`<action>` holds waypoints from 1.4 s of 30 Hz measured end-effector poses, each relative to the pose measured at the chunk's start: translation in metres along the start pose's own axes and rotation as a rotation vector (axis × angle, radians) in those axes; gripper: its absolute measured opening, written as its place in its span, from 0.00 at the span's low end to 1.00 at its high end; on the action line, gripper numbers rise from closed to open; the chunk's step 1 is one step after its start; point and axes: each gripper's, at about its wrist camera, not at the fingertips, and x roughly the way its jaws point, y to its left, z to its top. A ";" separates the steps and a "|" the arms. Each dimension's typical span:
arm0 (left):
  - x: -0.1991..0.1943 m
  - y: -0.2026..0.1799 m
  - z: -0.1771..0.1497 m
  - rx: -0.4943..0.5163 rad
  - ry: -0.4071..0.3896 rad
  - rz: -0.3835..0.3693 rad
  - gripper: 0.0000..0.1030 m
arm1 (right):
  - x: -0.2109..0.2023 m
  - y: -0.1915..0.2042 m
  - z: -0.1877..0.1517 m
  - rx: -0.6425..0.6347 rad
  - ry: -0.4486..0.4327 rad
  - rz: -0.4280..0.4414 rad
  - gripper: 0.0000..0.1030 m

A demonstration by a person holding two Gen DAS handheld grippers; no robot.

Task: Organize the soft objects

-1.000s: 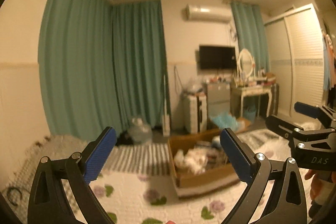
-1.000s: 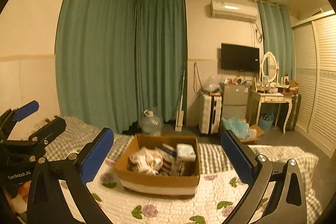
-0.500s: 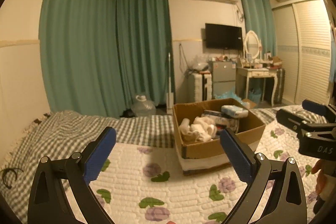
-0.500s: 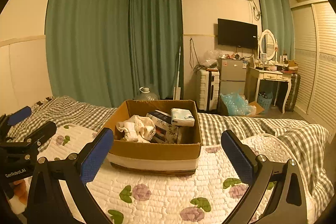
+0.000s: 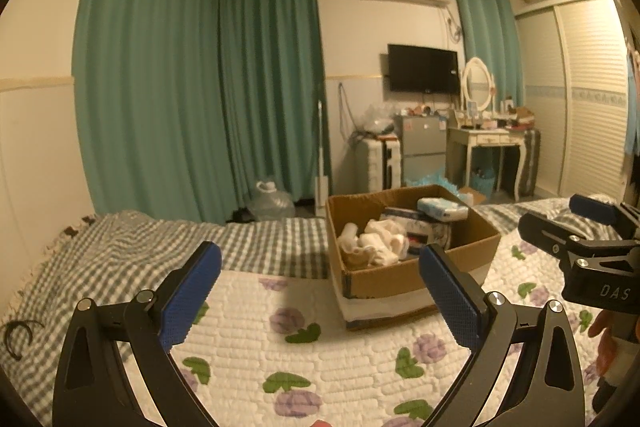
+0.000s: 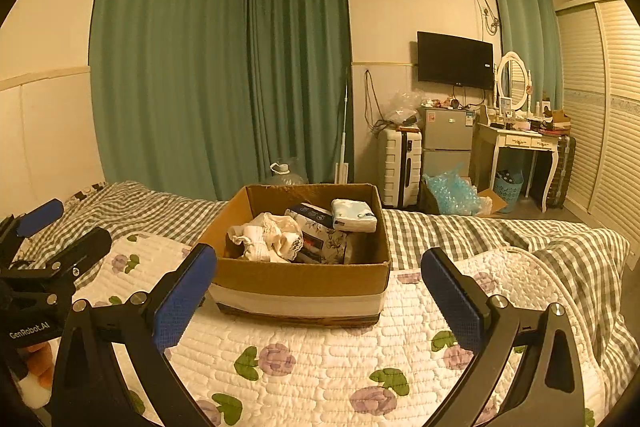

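Both wrist views have tipped down from ceiling and curtains toward the bed since a second ago, so the cardboard box (image 6: 298,259) now sits lower and nearer, square in front of the right gripper (image 6: 318,297) and off to the right of the left gripper (image 5: 320,297). Each gripper hangs above the quilt (image 6: 320,367) with its blue pads spread wide and nothing between them.

The soft things are all inside the box: a crumpled cream cloth (image 6: 266,237) at its near left, a pale tissue pack (image 6: 354,215) toward the back right, and dark printed packets (image 6: 320,233) between them.

Risks, as I judge them: the cloth is limp and bunched (lace edging, loose folds), so a shallow pinch could take one layer and drag the rest over the rim, or snag a neighbouring packet. The tissue pack looks smooth and squashy and could slip from the textured pads. Light corrugated walls on a springy quilted surface mean a finger catching the rim could tip or slide the box. Both tools converging on one opening could also collide.
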 end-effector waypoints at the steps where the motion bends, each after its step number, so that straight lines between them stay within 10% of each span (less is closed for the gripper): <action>1: 0.000 0.000 0.000 0.000 0.000 0.001 0.98 | 0.000 0.000 0.000 0.001 0.000 0.002 1.00; 42: 0.006 0.002 -0.006 -0.005 0.024 -0.004 0.98 | -0.001 -0.004 -0.006 0.006 0.010 -0.009 1.00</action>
